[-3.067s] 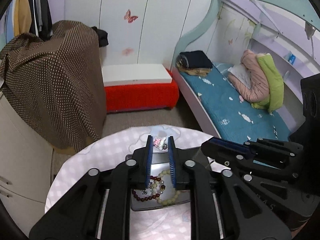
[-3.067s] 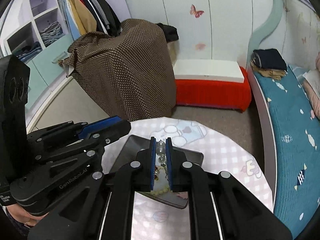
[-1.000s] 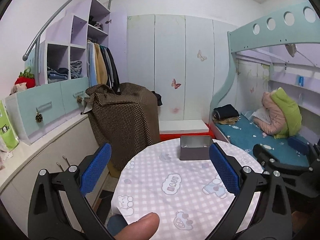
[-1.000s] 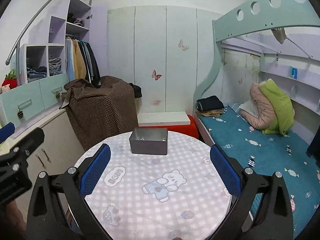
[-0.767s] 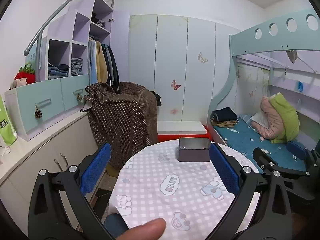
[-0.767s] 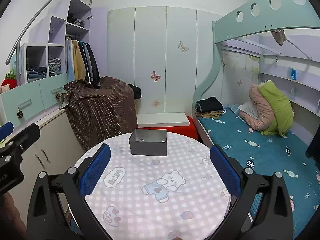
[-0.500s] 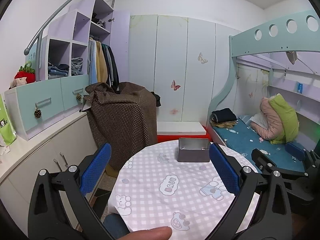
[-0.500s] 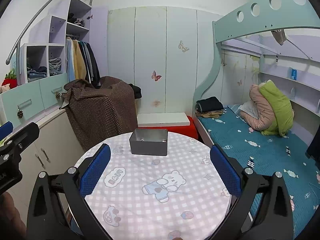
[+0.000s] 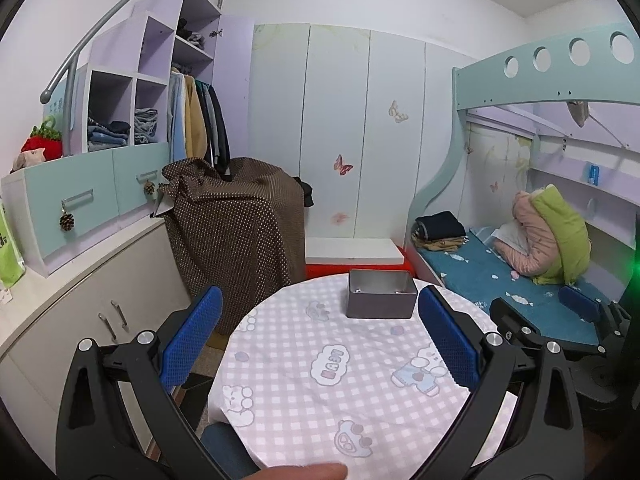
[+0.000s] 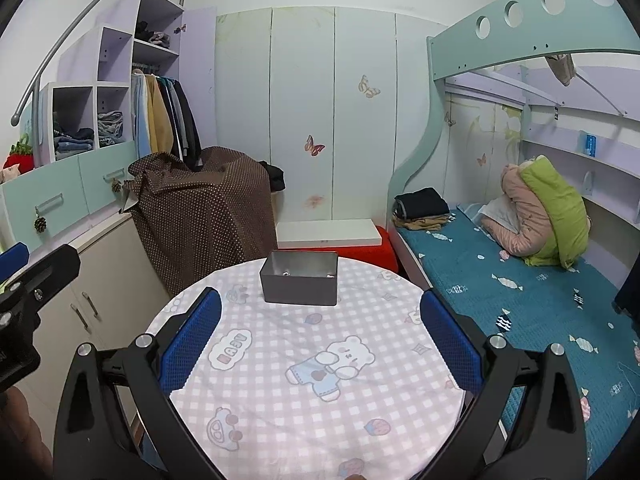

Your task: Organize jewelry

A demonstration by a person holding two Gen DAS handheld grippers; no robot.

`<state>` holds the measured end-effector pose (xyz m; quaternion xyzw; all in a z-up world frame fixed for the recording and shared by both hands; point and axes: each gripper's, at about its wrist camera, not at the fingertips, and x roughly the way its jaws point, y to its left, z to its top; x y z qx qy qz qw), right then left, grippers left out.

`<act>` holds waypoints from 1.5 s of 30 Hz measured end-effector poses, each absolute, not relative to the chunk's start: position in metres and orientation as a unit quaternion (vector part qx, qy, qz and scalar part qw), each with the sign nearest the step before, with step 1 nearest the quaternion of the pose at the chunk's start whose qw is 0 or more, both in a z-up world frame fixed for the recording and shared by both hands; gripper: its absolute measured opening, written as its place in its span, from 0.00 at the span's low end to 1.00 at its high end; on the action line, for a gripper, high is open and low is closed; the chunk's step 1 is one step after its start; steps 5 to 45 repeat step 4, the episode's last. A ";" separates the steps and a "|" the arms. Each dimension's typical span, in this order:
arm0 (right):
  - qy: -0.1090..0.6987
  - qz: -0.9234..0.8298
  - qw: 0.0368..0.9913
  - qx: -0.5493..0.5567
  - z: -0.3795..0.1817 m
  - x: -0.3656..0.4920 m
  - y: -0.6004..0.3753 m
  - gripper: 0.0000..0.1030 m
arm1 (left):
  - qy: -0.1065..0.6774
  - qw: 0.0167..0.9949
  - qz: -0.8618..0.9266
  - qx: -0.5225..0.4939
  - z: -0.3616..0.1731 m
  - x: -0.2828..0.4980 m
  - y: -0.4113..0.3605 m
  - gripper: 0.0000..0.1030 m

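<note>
A child's bedroom is shown, with white wardrobe doors (image 10: 304, 120) decorated with butterflies, a bunk bed (image 10: 500, 272) with a teal mattress on the right, and lilac shelving (image 9: 132, 92) with hanging clothes on the left. A brown dotted cloth (image 9: 236, 232) is draped over something beside the shelving. In the foreground a round table (image 10: 312, 360) is covered by a pink checked cloth printed with cartoon bears. A grey metal box (image 10: 299, 283) is placed on the far side of the table, upright and uncovered; only small pale bits can be made out at its inner rim, and the jewelry inside cannot be identified. The left gripper (image 9: 318, 336) is held above the near table edge with its blue-padded jaws spread wide and nothing between them. The right gripper (image 10: 320, 336) is likewise held back from the box, jaws spread wide and empty. Both are kept well apart from the box. A fingertip (image 9: 304, 472) is seen at the bottom edge of the left wrist view.
</note>
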<state>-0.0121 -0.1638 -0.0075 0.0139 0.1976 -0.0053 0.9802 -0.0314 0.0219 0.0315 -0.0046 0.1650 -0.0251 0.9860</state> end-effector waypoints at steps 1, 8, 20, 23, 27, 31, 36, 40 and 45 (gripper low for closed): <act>0.197 -0.006 0.980 0.014 -0.008 -0.012 -0.164 0.93 | 0.166 0.986 -0.024 -0.005 0.031 -0.031 0.022 0.95; 0.197 -0.007 0.980 0.014 -0.008 -0.012 -0.164 0.93 | 0.169 0.985 -0.023 -0.007 0.029 -0.030 0.024 0.95; 0.197 -0.007 0.980 0.014 -0.008 -0.012 -0.164 0.93 | 0.169 0.985 -0.023 -0.007 0.029 -0.030 0.024 0.95; 0.197 -0.007 0.980 0.014 -0.008 -0.012 -0.164 0.93 | 0.169 0.985 -0.023 -0.007 0.029 -0.030 0.024 0.95; 0.197 -0.007 0.980 0.014 -0.008 -0.012 -0.164 0.93 | 0.169 0.985 -0.023 -0.007 0.029 -0.030 0.024 0.95; 0.197 -0.007 0.980 0.014 -0.008 -0.012 -0.164 0.93 | 0.169 0.985 -0.023 -0.007 0.029 -0.030 0.024 0.95; 0.197 -0.007 0.980 0.014 -0.008 -0.012 -0.164 0.93 | 0.169 0.985 -0.023 -0.007 0.029 -0.030 0.024 0.95; 0.197 -0.007 0.980 0.014 -0.008 -0.012 -0.164 0.93 | 0.169 0.985 -0.023 -0.007 0.029 -0.030 0.024 0.95; 0.197 -0.007 0.980 0.014 -0.008 -0.012 -0.164 0.93 | 0.169 0.985 -0.023 -0.007 0.029 -0.030 0.024 0.95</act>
